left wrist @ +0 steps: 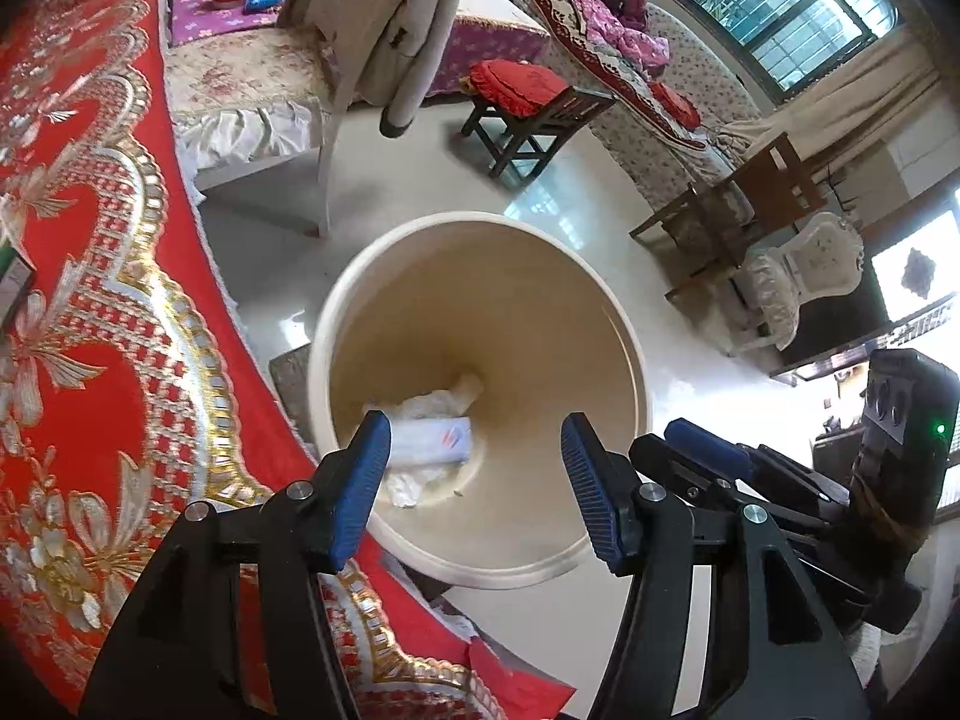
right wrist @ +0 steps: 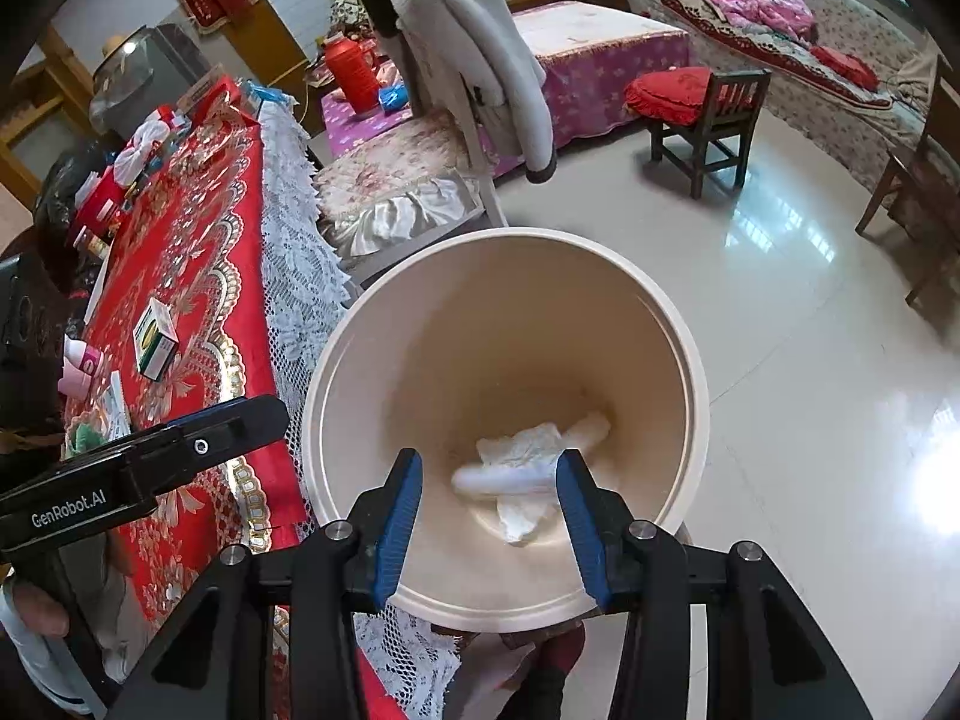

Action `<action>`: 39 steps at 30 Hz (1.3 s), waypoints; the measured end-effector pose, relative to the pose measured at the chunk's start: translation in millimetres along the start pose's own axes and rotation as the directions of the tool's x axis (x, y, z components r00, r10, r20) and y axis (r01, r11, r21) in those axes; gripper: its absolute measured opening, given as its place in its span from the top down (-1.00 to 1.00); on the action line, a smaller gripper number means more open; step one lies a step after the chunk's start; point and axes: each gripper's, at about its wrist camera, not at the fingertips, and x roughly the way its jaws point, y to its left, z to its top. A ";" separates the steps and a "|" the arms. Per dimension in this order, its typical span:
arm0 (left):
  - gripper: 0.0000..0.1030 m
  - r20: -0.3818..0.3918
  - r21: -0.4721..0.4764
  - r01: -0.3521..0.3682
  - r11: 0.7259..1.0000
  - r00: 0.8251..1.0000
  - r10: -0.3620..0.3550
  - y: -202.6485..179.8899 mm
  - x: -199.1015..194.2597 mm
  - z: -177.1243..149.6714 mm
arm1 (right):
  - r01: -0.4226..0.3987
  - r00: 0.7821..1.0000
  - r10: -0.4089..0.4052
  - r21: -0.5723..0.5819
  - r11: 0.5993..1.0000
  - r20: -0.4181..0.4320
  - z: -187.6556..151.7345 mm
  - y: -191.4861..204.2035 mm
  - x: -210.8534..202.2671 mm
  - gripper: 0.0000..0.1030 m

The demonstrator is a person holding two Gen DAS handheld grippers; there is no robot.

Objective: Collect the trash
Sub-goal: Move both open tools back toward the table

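Observation:
A cream plastic bin point(left wrist: 600, 312) stands on the floor beside the red-clothed table point(left wrist: 90, 312). It also shows in the right wrist view point(right wrist: 660, 324). On its bottom lie crumpled white tissues point(left wrist: 432, 405) and a white tube-shaped packet point(left wrist: 438, 444); in the right wrist view the tissues point(right wrist: 522, 441) and the blurred packet point(right wrist: 498, 480) show too. My left gripper point(left wrist: 474, 480) hangs open and empty above the bin's near rim. My right gripper point(right wrist: 489, 507) is open and empty above the bin. The right gripper also shows in the left wrist view point(left wrist: 708, 450).
On the red tablecloth point(right wrist: 180, 252) lie a small green-and-white box point(right wrist: 156, 339), a pink-and-white bottle point(right wrist: 81, 369) and several packets further back. A chair draped with a white coat point(right wrist: 468, 60) stands behind the bin. A wooden stool with a red cushion point(right wrist: 696, 102) stands on the glossy floor.

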 end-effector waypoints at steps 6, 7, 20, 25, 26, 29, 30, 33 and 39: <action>-0.12 0.046 -0.002 -0.057 0.998 0.997 0.057 7.9 -17.2 -4.7 | -0.011 1.000 0.011 -0.023 1.000 -0.003 1.3 11.4 2.8 0.13; -0.12 0.053 -0.003 -0.069 0.998 0.996 0.069 10.2 -20.0 -5.7 | -0.012 1.000 0.012 -0.028 1.000 -0.004 1.4 14.0 3.1 0.13; -0.12 0.138 -0.055 -0.178 0.983 0.973 0.184 45.9 -61.9 -20.9 | -0.046 0.999 0.047 -0.117 0.992 0.003 6.9 63.5 6.7 0.13; -0.12 0.173 -0.088 -0.213 0.973 0.959 0.225 62.9 -83.2 -28.2 | -0.075 0.997 0.076 -0.167 0.983 0.001 8.6 92.6 11.2 0.13; -0.12 0.177 -0.094 -0.219 0.971 0.956 0.233 66.5 -87.4 -28.9 | -0.082 0.997 0.083 -0.176 0.981 -0.001 9.4 98.1 11.9 0.13; -0.12 0.195 -0.123 -0.239 0.963 0.946 0.259 81.1 -103.5 -34.6 | -0.101 0.995 0.101 -0.206 0.973 -0.007 10.3 116.7 15.2 0.13; -0.12 0.199 -0.130 -0.242 0.962 0.944 0.264 85.1 -106.4 -35.8 | -0.106 0.994 0.107 -0.216 0.970 -0.009 9.6 122.6 16.1 0.13; -0.12 0.212 -0.163 -0.255 0.953 0.934 0.287 100.8 -120.8 -41.9 | -0.124 0.992 0.124 -0.246 0.961 -0.017 8.8 141.4 18.7 0.13; -0.12 0.234 -0.226 -0.278 0.934 0.915 0.329 130.1 -148.7 -55.9 | -0.163 0.987 0.158 -0.307 0.938 -0.039 3.9 180.9 24.9 0.13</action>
